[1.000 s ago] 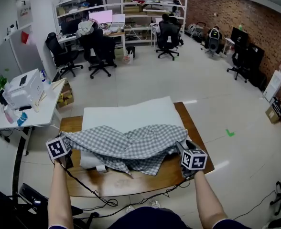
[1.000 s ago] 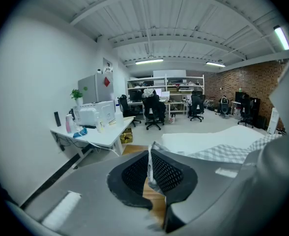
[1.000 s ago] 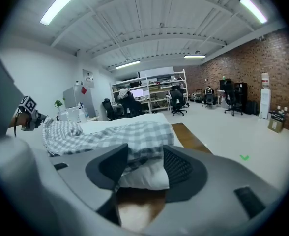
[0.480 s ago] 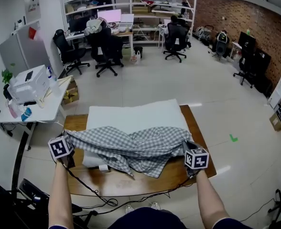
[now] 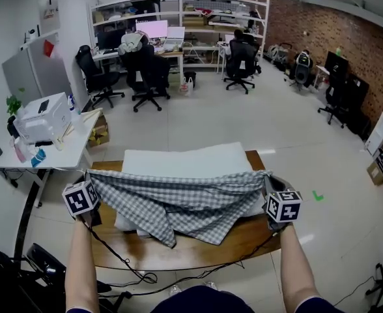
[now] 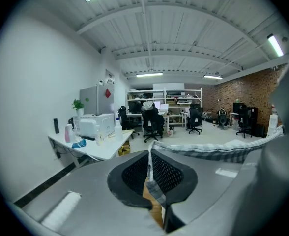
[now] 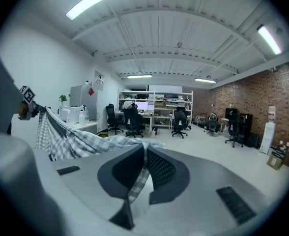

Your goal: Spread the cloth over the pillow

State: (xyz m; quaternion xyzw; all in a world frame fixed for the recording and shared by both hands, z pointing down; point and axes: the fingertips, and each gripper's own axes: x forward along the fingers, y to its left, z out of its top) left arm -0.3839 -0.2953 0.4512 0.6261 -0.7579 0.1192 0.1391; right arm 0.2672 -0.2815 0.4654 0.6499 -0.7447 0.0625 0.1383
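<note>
A grey-and-white checked cloth (image 5: 178, 197) hangs stretched between my two grippers above the white pillow (image 5: 185, 160) on the wooden table (image 5: 178, 250). My left gripper (image 5: 89, 178) is shut on the cloth's left corner; in the left gripper view a strip of cloth (image 6: 218, 150) runs out from the left gripper (image 6: 150, 173). My right gripper (image 5: 269, 180) has just been closing with the cloth's right corner between its jaws, and is shut on it. In the right gripper view the cloth (image 7: 71, 139) spans from the right gripper (image 7: 143, 168) to the left gripper (image 7: 27, 102). The cloth's middle sags over the pillow's front.
Left of the table stands a white desk (image 5: 22, 162) with a printer (image 5: 45, 119). Cables (image 5: 133, 272) trail off the table's near edge. Black office chairs (image 5: 146, 77) and shelving stand far back across the open floor.
Both grippers have risen, the right one more and outward to the right. The cloth's near edge, crumpled on the pillow before, now stretches straight between them.
</note>
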